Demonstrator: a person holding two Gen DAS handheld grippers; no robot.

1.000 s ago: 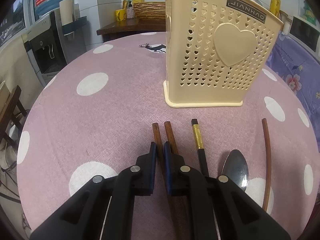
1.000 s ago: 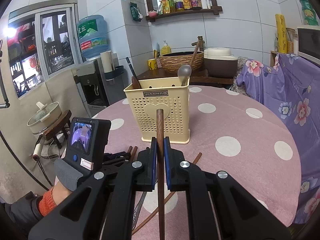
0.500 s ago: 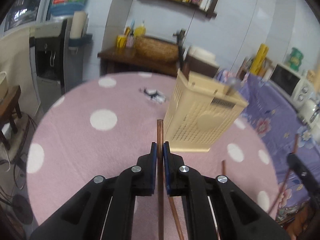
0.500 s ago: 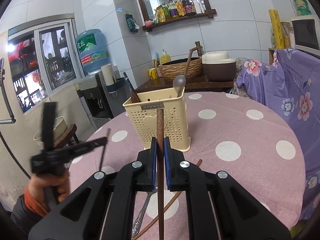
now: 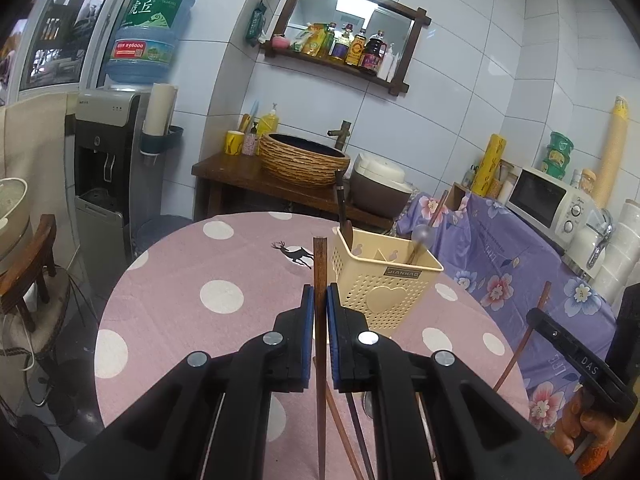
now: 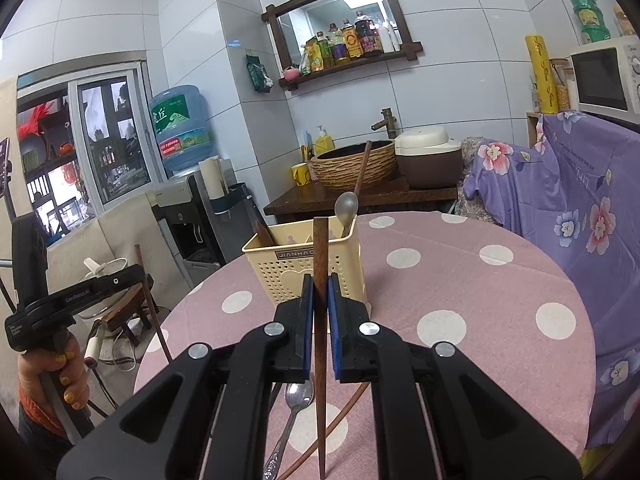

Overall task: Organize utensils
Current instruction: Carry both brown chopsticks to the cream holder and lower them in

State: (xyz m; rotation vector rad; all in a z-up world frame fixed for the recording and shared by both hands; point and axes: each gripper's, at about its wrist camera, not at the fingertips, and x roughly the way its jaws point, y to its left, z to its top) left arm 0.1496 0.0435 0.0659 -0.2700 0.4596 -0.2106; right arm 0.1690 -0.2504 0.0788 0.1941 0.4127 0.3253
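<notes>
On the round pink surface point(image 5: 168, 280) with white polka dots stands the cream perforated plastic utensil basket point(image 5: 384, 280) with a heart on its front, and that is where everything I carry is bound. It already holds a dark-handled utensil and a metal spoon point(image 6: 346, 208) standing bowl-up in its compartments.

I judge I am in the carrying step: both picks are made, neither is delivered. My left tongs point(image 5: 320, 312) are pressed together on a brown wooden chopstick point(image 5: 319, 264), held upright in the air, its top just left of the basket's rim in that view. My right tongs point(image 6: 320, 304) likewise pinch a second brown wooden chopstick point(image 6: 320, 252), upright, in front of the basket.

Lying on the surface beneath them are a silver metal spoon point(image 6: 298, 396) and more thin brown sticks point(image 6: 344, 416), left for later rounds.

Next, each stick needs lifting over the rim, its lower tip lined up with an open compartment, then lowering before I let go. I'd take the two in turn so the tongs don't crowd each other over the narrow opening.
</notes>
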